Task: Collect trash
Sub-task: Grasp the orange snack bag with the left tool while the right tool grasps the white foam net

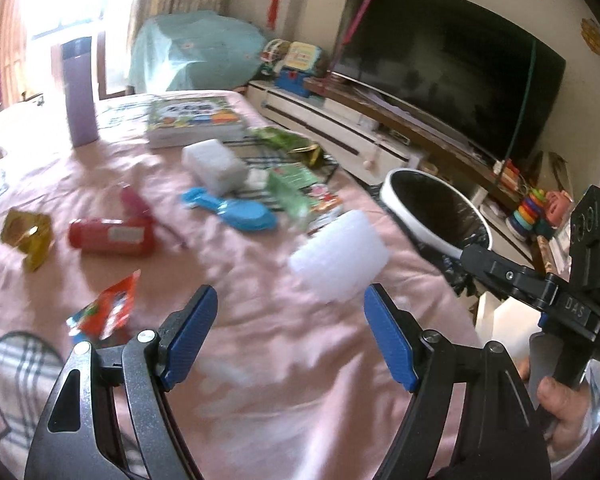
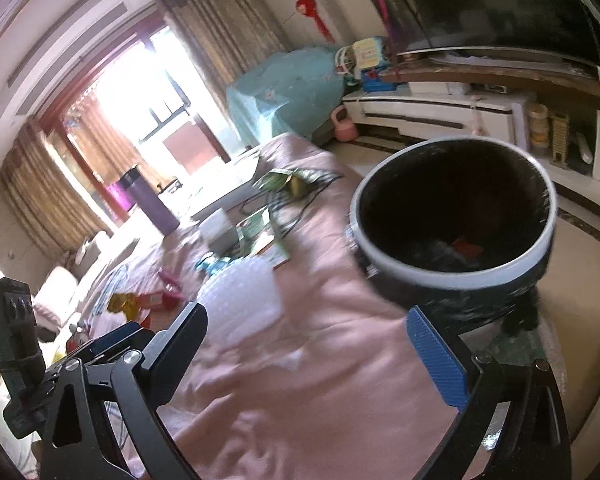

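Right gripper (image 2: 312, 344) open over pink bedspread (image 2: 320, 380); black-lined bin (image 2: 452, 216) right; white plastic piece (image 2: 244, 296) near left.

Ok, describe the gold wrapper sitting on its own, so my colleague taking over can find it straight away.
Start at the pink bedspread and find the red bottle lying on its side left of the middle. Just left of that bottle sits the gold wrapper, crumpled and shiny. It is the only gold piece on that side; another lies far off among the green packets near the book.

The left hand-held gripper (image 1: 290, 332) had black arms, silver screws and ribbed blue pads; the right hand-held gripper (image 2: 316, 342) matched, its body marked "DAS".
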Demonstrator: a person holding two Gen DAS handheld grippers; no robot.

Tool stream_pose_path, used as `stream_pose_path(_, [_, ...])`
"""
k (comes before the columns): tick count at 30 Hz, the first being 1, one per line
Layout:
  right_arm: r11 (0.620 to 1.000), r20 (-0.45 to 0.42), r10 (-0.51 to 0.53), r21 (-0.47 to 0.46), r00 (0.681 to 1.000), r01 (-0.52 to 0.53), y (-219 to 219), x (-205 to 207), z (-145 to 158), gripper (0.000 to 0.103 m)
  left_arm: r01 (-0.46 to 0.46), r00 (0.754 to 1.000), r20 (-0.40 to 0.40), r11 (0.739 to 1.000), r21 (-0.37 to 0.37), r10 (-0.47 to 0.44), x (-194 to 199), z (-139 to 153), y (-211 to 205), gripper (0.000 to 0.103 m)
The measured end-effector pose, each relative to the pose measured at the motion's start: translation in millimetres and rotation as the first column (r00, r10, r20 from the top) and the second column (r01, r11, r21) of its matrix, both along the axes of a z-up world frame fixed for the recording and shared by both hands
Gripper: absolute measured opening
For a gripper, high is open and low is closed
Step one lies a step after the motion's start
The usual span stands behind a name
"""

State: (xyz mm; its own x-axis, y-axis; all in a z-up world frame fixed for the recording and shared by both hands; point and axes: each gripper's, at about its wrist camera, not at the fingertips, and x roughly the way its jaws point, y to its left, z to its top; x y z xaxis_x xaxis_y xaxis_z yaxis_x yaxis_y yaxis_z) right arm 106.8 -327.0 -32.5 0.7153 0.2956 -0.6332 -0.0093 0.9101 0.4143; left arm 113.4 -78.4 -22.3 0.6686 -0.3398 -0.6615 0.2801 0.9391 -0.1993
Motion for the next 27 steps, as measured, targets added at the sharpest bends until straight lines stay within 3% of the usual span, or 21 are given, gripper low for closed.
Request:
stream_pose_path(17, [0.987,-0.040,0.125,-0.100,0.991,-0.129,72,6,-18,0.101,-0.143,0.990,-0.002,0.990,-0.016,0.143,-21,-10,76,0.081])
stream_pose_path(27, [0.983,-0.065,0.134,-0.118,0.989,-0.141,81,16,-27,0.101,-0.202,0.979,-0.039,0.979,-0.001,0.202,-16,-25,99,0.084])
